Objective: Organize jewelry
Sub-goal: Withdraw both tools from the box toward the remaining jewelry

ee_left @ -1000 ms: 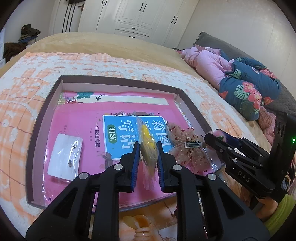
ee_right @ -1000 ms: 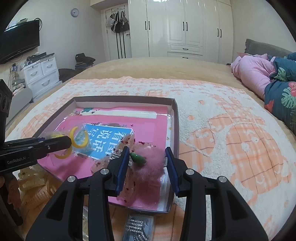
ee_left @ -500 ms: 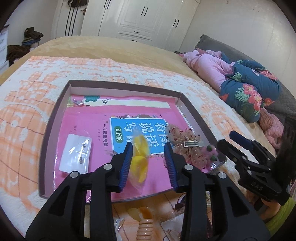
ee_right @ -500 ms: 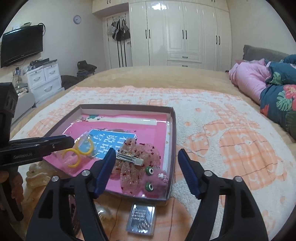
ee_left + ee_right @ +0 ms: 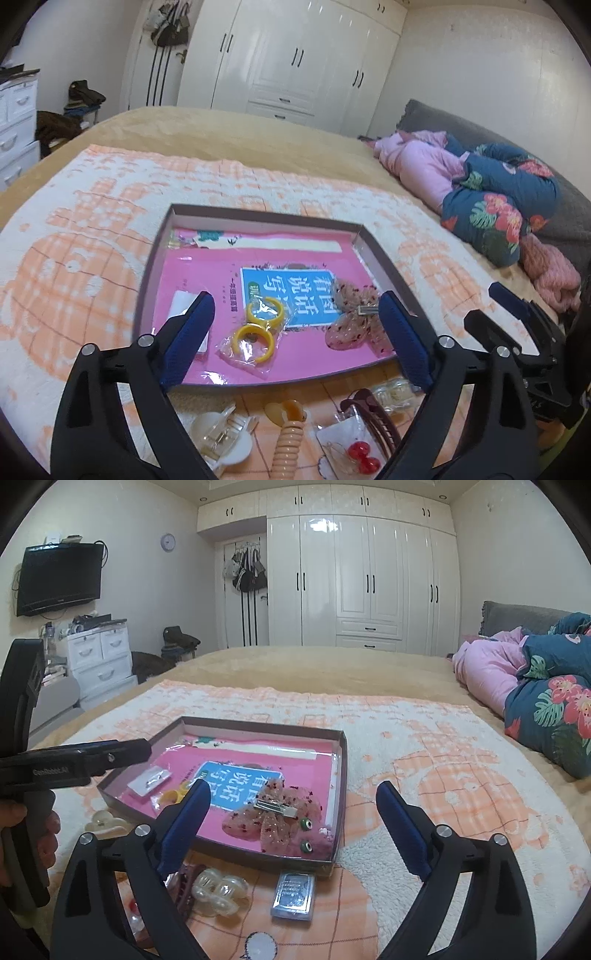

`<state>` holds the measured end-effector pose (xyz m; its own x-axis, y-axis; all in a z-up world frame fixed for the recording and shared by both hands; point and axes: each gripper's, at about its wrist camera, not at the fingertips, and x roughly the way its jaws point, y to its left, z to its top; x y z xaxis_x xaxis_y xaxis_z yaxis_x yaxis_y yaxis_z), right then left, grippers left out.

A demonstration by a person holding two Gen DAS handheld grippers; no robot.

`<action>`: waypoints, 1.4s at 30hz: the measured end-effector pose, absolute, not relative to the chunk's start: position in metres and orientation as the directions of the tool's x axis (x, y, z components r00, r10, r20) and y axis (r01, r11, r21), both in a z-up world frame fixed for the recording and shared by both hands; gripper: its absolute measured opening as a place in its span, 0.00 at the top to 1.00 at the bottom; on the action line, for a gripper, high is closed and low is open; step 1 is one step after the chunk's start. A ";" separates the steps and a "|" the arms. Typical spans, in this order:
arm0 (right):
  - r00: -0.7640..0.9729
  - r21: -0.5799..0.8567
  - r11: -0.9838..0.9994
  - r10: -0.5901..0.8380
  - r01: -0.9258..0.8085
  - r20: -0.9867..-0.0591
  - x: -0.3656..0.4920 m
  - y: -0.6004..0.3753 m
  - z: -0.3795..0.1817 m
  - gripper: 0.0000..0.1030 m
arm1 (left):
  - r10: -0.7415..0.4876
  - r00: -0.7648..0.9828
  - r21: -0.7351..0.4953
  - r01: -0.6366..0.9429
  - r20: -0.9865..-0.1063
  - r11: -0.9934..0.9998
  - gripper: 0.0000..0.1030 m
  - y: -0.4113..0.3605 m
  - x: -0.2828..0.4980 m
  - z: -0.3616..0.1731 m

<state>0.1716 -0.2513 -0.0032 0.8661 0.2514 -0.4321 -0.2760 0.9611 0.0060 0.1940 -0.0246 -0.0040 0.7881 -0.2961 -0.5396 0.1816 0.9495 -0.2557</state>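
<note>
"GenRobot.AI" is printed on the left gripper (image 5: 146, 749). Both it and the right gripper (image 5: 291, 823) gape wide, holding nothing. Inside the shallow brown cardboard tray (image 5: 258, 218), two yellow plastic rings in a clear bag (image 5: 255, 332) lie by its near edge; the pink glittery bow clip (image 5: 273, 818) sits toward its near right corner.

Both views are evenly and fairly brightly lit by indoor light from above; a white glare patch sits high on the glossy wardrobe doors (image 5: 325, 526), with softer sheen streaks lower on them. Shadows are faint and soft, only a thin one under the tray rim (image 5: 258, 860). Fisheye bending bows the walls and wardrobe lines, and black vignette fills the corners. The left wrist view is slightly smeared around the tray; the right is sharper.
</note>
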 end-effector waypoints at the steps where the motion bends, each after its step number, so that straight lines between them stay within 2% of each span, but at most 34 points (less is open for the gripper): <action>1: 0.867 0.008 0.961 0.252 -0.275 -0.429 0.170 -0.252 -0.002 0.13 | -0.288 0.795 -0.253 0.174 -0.534 0.952 0.10 -0.023 0.190 -0.001; 21: 0.888 0.039 0.962 0.264 -0.269 -0.376 0.127 -0.264 0.021 0.11 | -0.263 0.840 -0.253 0.156 -0.475 0.955 0.10 -0.004 0.136 0.018; 42: 0.852 0.014 0.937 0.325 -0.350 -0.410 0.091 -0.233 0.009 0.11 | -0.221 0.843 -0.207 0.134 -0.491 0.969 0.10 0.013 0.088 -0.006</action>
<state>0.0911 -0.2334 0.0086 0.8522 0.3250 -0.4100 -0.3503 0.9365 0.0143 0.0876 0.0134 -0.0064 0.8425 -0.2213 -0.4911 0.1336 0.9691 -0.2074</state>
